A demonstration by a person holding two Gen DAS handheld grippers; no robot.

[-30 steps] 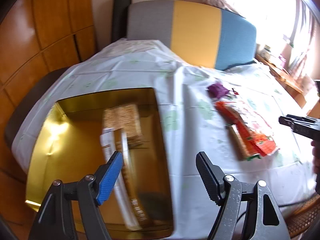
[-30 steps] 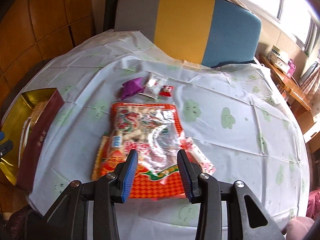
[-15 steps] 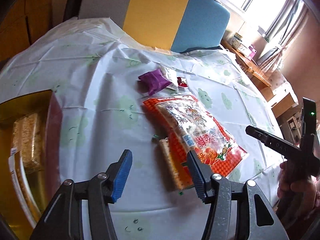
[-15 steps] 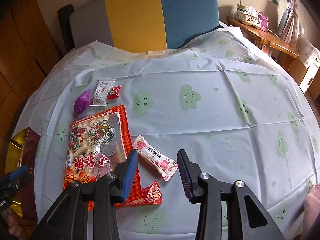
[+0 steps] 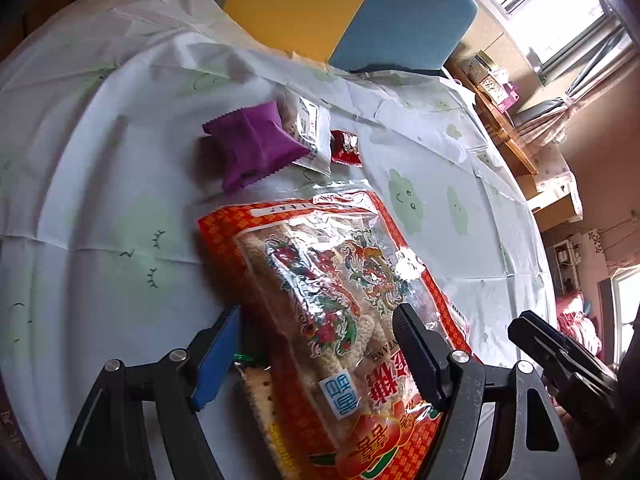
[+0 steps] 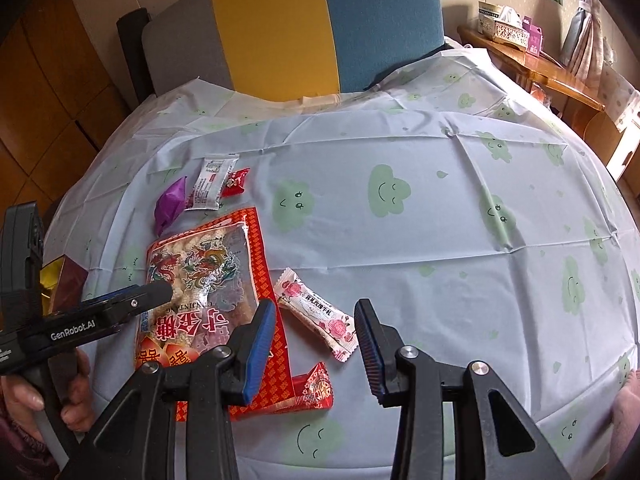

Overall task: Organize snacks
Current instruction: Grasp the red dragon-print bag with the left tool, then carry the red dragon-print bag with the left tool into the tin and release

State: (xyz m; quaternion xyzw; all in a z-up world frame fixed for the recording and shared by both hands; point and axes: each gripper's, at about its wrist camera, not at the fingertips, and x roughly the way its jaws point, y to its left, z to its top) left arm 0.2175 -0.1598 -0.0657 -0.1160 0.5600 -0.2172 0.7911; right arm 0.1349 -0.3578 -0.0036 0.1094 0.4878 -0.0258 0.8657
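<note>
- My left gripper (image 5: 316,354) stands wide open, its blue-padded and black fingers on either side of the big red snack bag (image 5: 340,320), not closed on it.
- Seen from my right camera, that tool's side reads "GenRobot.AI", and my left hand (image 6: 48,396) wraps its handle.
- The bag's clear window shows puffed-rice bars under a dragon-and-phoenix print; large Chinese characters and a Latin line ending "…NTANG" are on it, the rest too small for me to read.
- A cracker pack (image 5: 264,412) lies partly under the bag's near-left edge.
- My right gripper (image 6: 316,346) is open too and holds nothing; the pink rose-printed bar (image 6: 318,314) lies on the cloth between its fingers, with small Chinese lettering I cannot read.
- A red-and-gold triangular packet (image 6: 310,394) lies just near of the bag's corner.
- Beyond the bag lie a purple pouch (image 5: 254,146), a white sachet (image 6: 210,184) with a printed label and a small red candy (image 6: 236,182), all touching or nearly so.
- The tablecloth (image 6: 460,248) is pale with green smiling clouds.
- At the left edge, a corner of the maroon box (image 6: 68,284) with gold lining shows.
- Farthest stands a grey, yellow and blue chair back (image 6: 304,28).
</note>
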